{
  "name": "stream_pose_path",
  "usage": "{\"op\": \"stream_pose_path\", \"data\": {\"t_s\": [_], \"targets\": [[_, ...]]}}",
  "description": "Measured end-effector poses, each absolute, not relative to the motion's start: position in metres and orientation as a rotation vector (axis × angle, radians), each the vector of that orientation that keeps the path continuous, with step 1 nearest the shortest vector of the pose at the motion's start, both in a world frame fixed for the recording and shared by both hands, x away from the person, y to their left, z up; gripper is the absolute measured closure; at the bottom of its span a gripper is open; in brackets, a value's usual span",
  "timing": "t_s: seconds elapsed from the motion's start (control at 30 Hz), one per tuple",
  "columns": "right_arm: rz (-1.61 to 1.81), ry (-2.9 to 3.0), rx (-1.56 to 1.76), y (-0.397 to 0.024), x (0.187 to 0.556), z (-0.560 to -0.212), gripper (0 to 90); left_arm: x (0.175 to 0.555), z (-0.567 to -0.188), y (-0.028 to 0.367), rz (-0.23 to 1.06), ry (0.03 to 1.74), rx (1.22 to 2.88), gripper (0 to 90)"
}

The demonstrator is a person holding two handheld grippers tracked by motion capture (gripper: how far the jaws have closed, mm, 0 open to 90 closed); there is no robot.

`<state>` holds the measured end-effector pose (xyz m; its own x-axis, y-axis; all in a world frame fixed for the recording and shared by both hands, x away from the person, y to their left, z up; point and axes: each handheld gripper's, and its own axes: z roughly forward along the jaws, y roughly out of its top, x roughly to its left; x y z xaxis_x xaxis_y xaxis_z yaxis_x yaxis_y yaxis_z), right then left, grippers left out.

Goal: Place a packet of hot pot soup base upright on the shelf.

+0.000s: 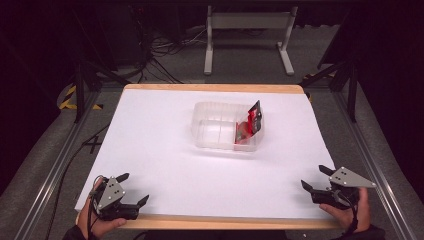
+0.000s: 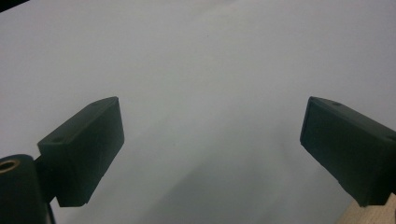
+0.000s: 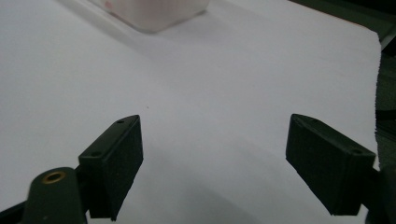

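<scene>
A clear plastic bin (image 1: 218,131) with inner dividers sits on the white table (image 1: 165,165) a little beyond its middle. A red and black packet (image 1: 251,123) leans upright in the bin's right-hand compartment. At the front left corner a hand holds my left gripper (image 1: 132,188), open and empty, also seen as left gripper (image 2: 212,154) over bare white surface. My right gripper (image 1: 316,177) is at the front right corner, open with nothing between its jaws. Along the right gripper (image 3: 215,158) the bin (image 3: 156,11) shows blurred at the top edge.
The white sheet ends at a wooden strip (image 1: 225,222) along the front and another at the back (image 1: 215,88). Metal rails (image 1: 380,170) run down both sides. A table frame (image 1: 247,37) and cables lie on the floor behind.
</scene>
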<state>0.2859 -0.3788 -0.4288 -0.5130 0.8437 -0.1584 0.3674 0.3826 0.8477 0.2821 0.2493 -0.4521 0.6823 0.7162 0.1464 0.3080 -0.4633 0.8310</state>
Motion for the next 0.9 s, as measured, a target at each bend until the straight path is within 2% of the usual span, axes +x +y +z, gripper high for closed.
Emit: {"op": "stream_pose_path", "data": {"t_s": [0.37, 0.9], "targets": [[1.034, 1.996, 1.058, -0.387, 0.274, -0.437, 19.5, 0.283, -0.452, 0.252, 0.619, 0.793, 2.046, 6.6], [1.016, 2.0, 1.046, -0.381, 0.275, -0.438, 19.6, 0.283, -0.452, 0.251, 0.621, 0.785, 2.048, 6.6]]}}
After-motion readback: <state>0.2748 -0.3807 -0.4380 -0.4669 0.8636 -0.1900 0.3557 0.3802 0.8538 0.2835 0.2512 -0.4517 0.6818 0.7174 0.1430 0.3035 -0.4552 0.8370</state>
